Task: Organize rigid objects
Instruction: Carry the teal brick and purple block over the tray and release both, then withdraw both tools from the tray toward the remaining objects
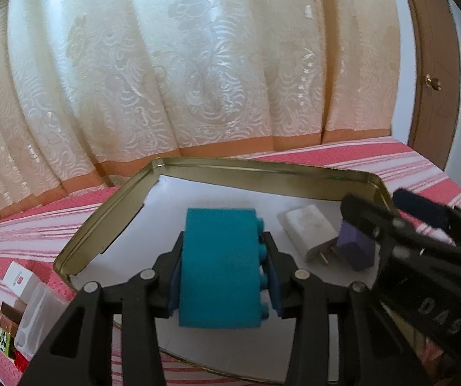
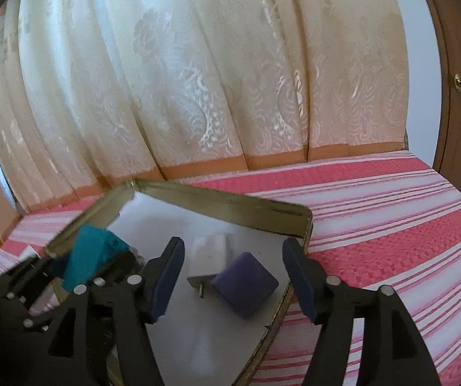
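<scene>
Left gripper (image 1: pixel 222 273): clamped on teal toy brick (image 1: pixel 219 267), studs facing its right finger, brick held above white floor of gold tin tray (image 1: pixel 262 169). Ahead and right of that grip: white plug adapter (image 1: pixel 309 230) lying flat in tray, prongs toward camera, purple block (image 1: pixel 355 246) touching its prong end.

Right gripper (image 2: pixel 233 276): spread wide, nothing between the fingers in contact. Purple block (image 2: pixel 246 284) sitting between and just below its fingertips, on tray floor near tray's right rim (image 2: pixel 307 225); adapter (image 2: pixel 209 259) beside it, slightly left. Teal brick (image 2: pixel 90 257) far left, in other gripper.

Left of left gripper, outside tray: small boxes (image 1: pixel 18 281) on red-striped cloth (image 2: pixel 391 218). Cream curtain (image 1: pixel 182 64) behind.
</scene>
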`<state>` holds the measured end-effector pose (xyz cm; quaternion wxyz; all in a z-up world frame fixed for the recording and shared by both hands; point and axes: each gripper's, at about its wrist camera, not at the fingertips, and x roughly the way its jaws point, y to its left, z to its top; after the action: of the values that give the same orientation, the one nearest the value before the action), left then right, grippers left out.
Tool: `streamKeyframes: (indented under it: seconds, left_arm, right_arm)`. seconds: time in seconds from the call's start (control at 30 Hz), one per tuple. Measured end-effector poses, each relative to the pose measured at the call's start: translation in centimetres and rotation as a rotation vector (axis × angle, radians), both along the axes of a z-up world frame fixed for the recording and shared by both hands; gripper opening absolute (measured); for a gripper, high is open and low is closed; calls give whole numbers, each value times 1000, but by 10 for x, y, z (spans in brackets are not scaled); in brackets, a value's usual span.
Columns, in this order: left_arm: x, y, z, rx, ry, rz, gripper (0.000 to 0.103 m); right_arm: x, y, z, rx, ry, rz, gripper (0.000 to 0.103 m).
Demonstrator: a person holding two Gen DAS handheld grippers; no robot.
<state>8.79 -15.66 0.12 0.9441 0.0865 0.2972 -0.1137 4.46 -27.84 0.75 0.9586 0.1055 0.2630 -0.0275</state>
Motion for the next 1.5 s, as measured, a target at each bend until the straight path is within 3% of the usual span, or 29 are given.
streamKeyframes:
  seconds: [0.03, 0.1, 0.23, 0.47, 0.93, 1.5]
  left_arm:
    - [-1, -2, 0, 11, -2, -6, 73]
    - [-5, -5, 1, 29, -27, -8, 102]
    - [-17, -5, 6, 32, -94, -12, 103]
    - [-19, 4, 10, 1, -113, 12, 103]
    - [-42, 21, 16, 68, -227, 35, 103]
    - [-56, 63, 19, 32, -236, 58, 103]
  right_arm:
    - [-3, -1, 2, 7, -18, -9, 81]
    - [-11, -5, 8, 23, -71, -39, 90]
    - [-22, -13, 15, 44, -140, -100, 90]
    - [-22, -17, 16, 70, -138, -125, 90]
    - [-54, 8, 31, -79, -315, -187, 90]
    - [-70, 26, 33, -104, -353, -167, 90]
